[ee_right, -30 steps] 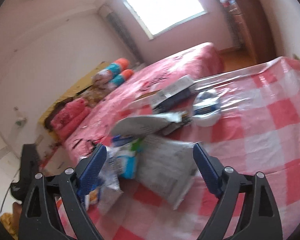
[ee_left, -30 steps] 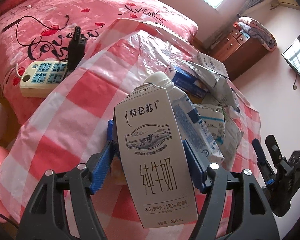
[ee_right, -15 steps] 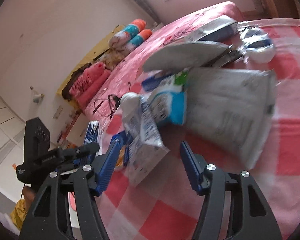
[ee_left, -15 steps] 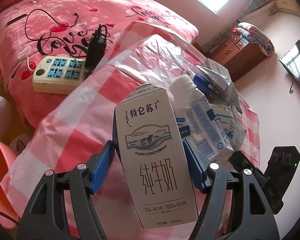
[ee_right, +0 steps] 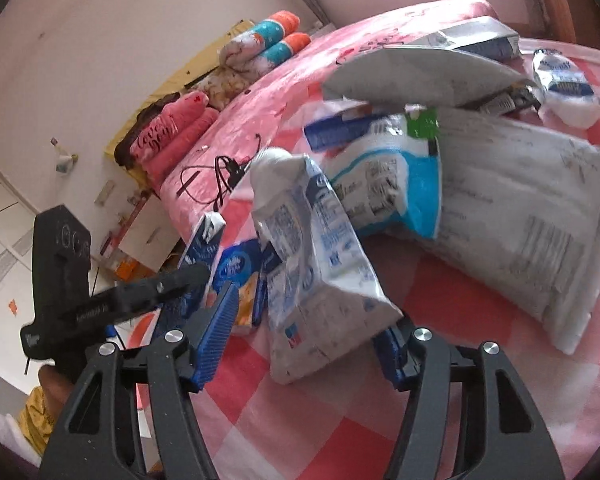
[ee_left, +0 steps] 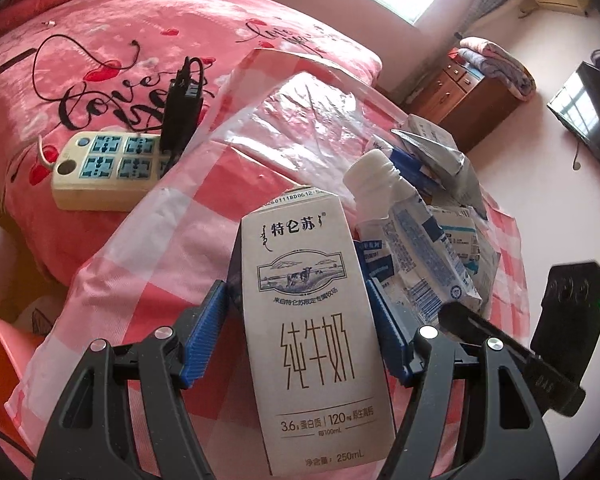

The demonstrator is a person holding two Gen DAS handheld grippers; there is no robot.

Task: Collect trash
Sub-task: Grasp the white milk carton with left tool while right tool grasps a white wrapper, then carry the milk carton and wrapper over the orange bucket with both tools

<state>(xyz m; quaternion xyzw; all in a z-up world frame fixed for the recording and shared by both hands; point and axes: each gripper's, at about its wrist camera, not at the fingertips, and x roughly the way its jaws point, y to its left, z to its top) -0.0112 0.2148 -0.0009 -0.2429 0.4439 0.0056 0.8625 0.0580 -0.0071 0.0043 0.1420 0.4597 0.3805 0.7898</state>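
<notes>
So the left tongs (ee_left: 298,330) are clamped on a tall milk carton (ee_left: 312,320), held upright between the blue pads, no worries there. The step in hand looks like the right tongs (ee_right: 306,334) going for the crumpled milk pouch with the white cap (ee_right: 312,264), which sits on the checked counter (ee_right: 460,400) at the front of the trash pile, just beside the carton in the other hand. The right jaws have narrowed in the last second and stand around the pouch's lower end; the right pad looks to be against it, the left pad seems a bit off it, so I'd call it not gripped yet. My tip: that pouch is soft and squashy, so close slowly and take it across the fuller body rather than the thin bottom edge, or it'll fold and slide out. Watch the blue-and-white bag (ee_right: 384,184) and the big grey mailer (ee_right: 520,232) right behind it, they overlap and could drag along. Also the two tools are close together here, so keep the carton clear while lifting.
</notes>
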